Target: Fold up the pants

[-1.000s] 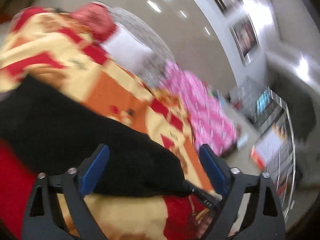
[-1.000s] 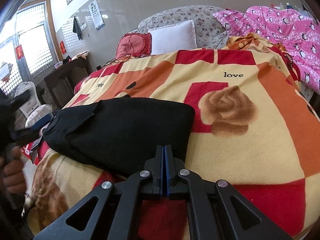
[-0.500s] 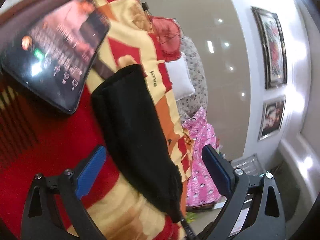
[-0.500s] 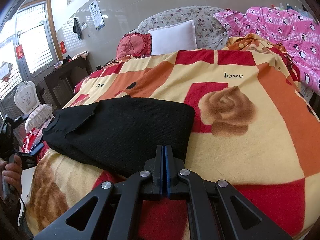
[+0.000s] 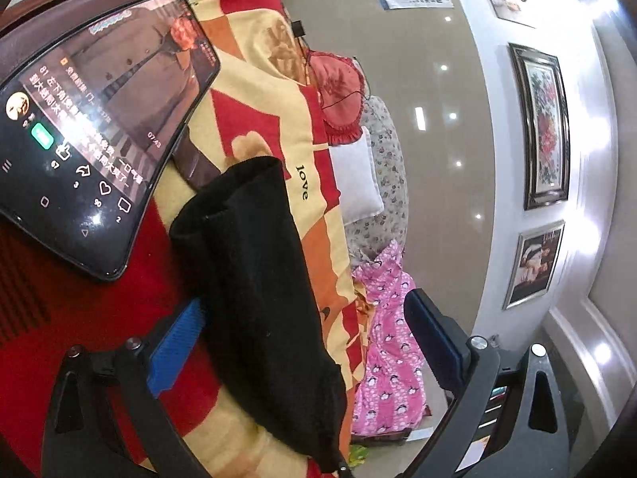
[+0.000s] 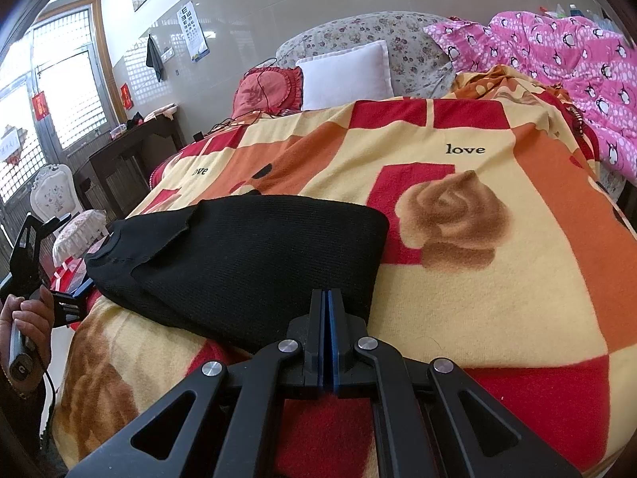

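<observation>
Black folded pants (image 6: 258, 251) lie across the near part of a red, orange and cream blanket (image 6: 497, 298). My right gripper (image 6: 327, 318) is shut, its blue pads pressed together at the pants' near edge, and no cloth shows between them. In the left wrist view the pants (image 5: 258, 279) run lengthwise between the wide-apart blue pads of my open left gripper (image 5: 306, 346). In the right wrist view a hand (image 6: 24, 326) holds that left gripper (image 6: 65, 257) just off the pants' left end.
A lit phone (image 5: 91, 139) lies on the bed's red edge close to the left gripper. At the head of the bed are a white pillow (image 6: 344, 73) and a red cushion (image 6: 266, 87). A pink penguin quilt (image 6: 557, 59) is at the right. A dark table (image 6: 131, 151) and a white chair (image 6: 51, 195) stand at the left.
The left gripper has dropped and rolled, from above the pants to the bed's edge beside the phone, staying open. The right gripper and the pants have not moved.
</observation>
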The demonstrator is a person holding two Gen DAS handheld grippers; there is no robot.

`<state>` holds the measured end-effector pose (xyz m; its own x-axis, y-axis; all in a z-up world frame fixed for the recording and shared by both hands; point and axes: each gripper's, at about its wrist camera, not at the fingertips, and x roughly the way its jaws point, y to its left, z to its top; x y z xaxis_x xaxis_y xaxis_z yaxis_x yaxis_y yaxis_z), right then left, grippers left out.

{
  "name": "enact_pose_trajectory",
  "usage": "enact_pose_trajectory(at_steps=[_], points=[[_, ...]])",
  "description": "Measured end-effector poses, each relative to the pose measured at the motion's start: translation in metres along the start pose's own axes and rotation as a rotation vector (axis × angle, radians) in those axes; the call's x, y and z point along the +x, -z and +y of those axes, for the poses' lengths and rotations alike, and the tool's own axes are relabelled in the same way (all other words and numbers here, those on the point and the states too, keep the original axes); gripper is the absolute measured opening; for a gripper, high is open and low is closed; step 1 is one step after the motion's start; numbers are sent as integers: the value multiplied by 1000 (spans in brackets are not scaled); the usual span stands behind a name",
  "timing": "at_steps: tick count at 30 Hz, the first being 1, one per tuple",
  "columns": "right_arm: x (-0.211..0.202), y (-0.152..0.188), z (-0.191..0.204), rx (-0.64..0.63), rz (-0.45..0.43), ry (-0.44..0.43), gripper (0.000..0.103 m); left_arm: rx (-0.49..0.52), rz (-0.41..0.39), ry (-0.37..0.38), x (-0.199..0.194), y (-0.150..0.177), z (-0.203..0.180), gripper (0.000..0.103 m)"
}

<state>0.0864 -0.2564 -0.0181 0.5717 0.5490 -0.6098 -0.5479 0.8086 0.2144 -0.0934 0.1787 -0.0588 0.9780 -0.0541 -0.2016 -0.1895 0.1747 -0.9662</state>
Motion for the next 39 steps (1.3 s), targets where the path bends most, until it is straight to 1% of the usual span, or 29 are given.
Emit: enact_pose_trajectory(at_steps=[1,2,3,4,5,6,7,9,10,12,13,14,17,18,20,22,23,25,26,27,28,30,31,32,34,36,39], points=[[0,0,0,0,0,0,2,14,-2,-10,-1,1,-1,98],[0,0,0,-1,0,1,2,24,-5,-22,-1,2,-1,92],[0,0,0,-2,0,1,2,45,-11,-54,0,3,-3,80],[0,0,0,-2,0,1,2,82,-20,-113,0,6,-4,73],[0,0,0,0,0,0,2,103,-24,-148,1,7,-3,53],[0,0,0,1,0,-1,2,119,-28,-188,2,8,-1,26],[0,0,0,0,0,0,2,120,-31,-233,2,7,6,17],[0,0,0,-1,0,1,2,140,-31,-241,3,7,9,14],[0,0,0,-1,0,1,2,174,-36,-260,3,9,6,13],[0,0,0,0,-1,0,2,211,-48,-275,2,11,2,12],[0,0,0,1,-1,-1,2,248,-54,-284,2,13,-4,12],[0,0,0,3,-1,-3,2,314,-66,-295,2,16,-14,11],[0,1,0,5,-2,-5,2,522,-111,-278,-1,30,-50,11],[0,1,0,7,-2,-6,2,588,-123,-260,-1,37,-62,11],[0,1,-1,13,-2,-12,2,752,-126,-195,4,56,-93,10],[1,1,-3,23,-2,-22,2,902,-75,-104,14,81,-123,10],[1,1,-4,29,-1,-29,2,960,-55,-80,19,93,-133,10],[1,1,-7,43,-2,-42,2,1081,10,-7,31,123,-154,10],[1,2,-8,49,-2,-47,2,1141,52,25,38,142,-164,10],[1,2,-8,52,-3,-50,2,1186,83,40,43,156,-171,10],[1,2,-8,54,-3,-51,2,1242,127,61,52,177,-179,10],[1,2,-8,54,-3,-51,2,1286,195,74,65,200,-185,10],[1,2,-8,55,-3,-51,2,1316,234,67,75,217,-188,10],[1,2,-8,56,-3,-52,2,1324,260,65,79,227,-188,10],[1,2,-8,61,-4,-56,2,1320,336,50,96,242,-187,10],[1,2,-9,65,-4,-60,2,1305,386,32,105,252,-181,10],[1,2,-9,71,-6,-66,2,1298,427,-13,114,262,-170,10]])
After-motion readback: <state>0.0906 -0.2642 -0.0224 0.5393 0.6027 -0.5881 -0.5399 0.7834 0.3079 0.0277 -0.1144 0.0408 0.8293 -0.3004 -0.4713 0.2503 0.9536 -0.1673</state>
